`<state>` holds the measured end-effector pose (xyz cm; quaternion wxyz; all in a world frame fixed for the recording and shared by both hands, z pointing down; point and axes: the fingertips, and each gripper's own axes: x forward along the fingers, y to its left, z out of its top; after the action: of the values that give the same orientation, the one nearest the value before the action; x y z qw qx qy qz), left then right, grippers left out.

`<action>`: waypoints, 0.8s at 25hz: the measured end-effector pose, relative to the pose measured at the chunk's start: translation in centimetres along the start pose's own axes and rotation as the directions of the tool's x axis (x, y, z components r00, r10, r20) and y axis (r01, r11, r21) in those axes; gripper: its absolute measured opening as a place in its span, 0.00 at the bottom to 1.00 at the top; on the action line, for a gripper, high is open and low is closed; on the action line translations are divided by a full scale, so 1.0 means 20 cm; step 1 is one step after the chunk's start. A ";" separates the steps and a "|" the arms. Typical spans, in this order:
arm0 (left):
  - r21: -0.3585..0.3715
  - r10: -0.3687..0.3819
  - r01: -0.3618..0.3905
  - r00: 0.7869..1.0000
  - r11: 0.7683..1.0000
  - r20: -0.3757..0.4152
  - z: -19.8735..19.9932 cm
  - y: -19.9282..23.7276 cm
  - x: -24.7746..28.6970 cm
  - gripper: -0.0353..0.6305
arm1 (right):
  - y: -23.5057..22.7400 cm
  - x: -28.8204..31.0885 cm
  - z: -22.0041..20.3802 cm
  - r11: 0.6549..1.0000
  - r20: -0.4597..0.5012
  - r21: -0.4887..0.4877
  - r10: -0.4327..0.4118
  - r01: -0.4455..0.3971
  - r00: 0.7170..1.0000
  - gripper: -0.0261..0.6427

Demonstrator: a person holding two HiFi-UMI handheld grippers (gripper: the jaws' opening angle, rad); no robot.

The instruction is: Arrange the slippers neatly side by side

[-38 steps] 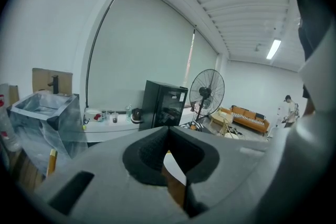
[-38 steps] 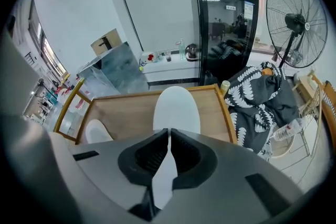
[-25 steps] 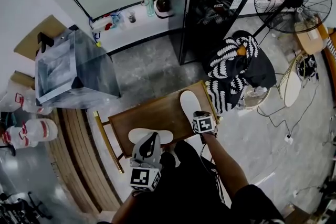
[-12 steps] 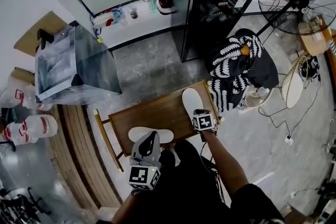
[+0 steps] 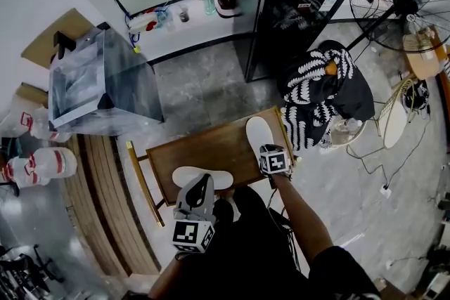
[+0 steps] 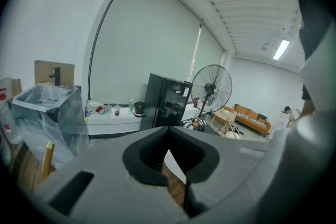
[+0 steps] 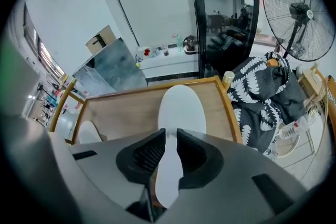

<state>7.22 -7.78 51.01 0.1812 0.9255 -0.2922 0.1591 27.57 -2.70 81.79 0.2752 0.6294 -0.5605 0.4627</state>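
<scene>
Two white slippers lie on a small wooden table point(image 5: 204, 151). One slipper point(image 5: 258, 133) lies lengthwise along the table's right edge; my right gripper point(image 5: 268, 150) is shut on its near end. In the right gripper view that slipper point(image 7: 181, 110) runs between the fingers of my right gripper point(image 7: 167, 152), and the other slipper point(image 7: 89, 132) shows at the left. That second slipper point(image 5: 202, 177) lies crosswise at the table's front left. My left gripper point(image 5: 202, 187) hangs at its near edge. In the left gripper view my left gripper point(image 6: 168, 136) has its fingertips touching, with nothing visibly clamped.
A black cabinet point(image 5: 288, 3) stands behind the table, and a floor fan point(image 5: 401, 0) at the far right. A seat draped with black-and-white patterned cloth point(image 5: 320, 91) is close to the table's right side. A plastic-covered box point(image 5: 98, 88) and wooden planks point(image 5: 105, 207) are on the left.
Only the head view has drifted slightly. Both grippers and both slippers keep their places.
</scene>
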 end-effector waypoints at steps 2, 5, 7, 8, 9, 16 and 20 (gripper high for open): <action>-0.001 0.001 -0.001 1.000 1.000 0.004 0.00 0.00 -0.01 0.08 | -0.01 -0.01 0.00 1.000 0.008 0.000 -0.009 0.009 1.000 0.14; 0.001 0.005 -0.005 1.000 1.000 0.014 0.01 -0.01 -0.03 0.08 | -0.01 -0.04 0.01 1.000 0.023 -0.003 -0.019 0.019 1.000 0.18; 0.002 0.009 -0.009 1.000 1.000 0.023 0.01 0.00 -0.05 0.08 | 0.00 -0.06 0.02 1.000 0.041 -0.007 -0.020 0.021 0.999 0.18; 0.002 0.012 -0.013 1.000 1.000 0.027 0.02 0.00 -0.07 0.08 | 0.00 -0.08 0.03 1.000 0.052 -0.010 -0.021 0.022 0.998 0.18; 0.001 0.016 -0.016 0.999 1.000 0.032 0.02 0.00 -0.08 0.08 | 0.01 -0.10 0.04 1.000 0.063 -0.014 -0.022 0.023 0.998 0.18; -0.008 0.049 -0.049 0.996 0.999 0.069 0.04 0.04 -0.18 0.08 | 0.14 -0.26 0.15 0.999 0.168 -0.053 0.002 0.007 0.986 0.12; -0.015 0.078 -0.077 0.992 0.997 0.094 0.05 0.09 -0.26 0.08 | 0.26 -0.35 0.22 0.996 0.225 -0.084 0.028 -0.010 0.974 0.09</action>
<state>2.36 -7.10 48.42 0.1662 0.9188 -0.3372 0.1203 24.25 -4.58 72.89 0.2309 0.6606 -0.6127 0.3673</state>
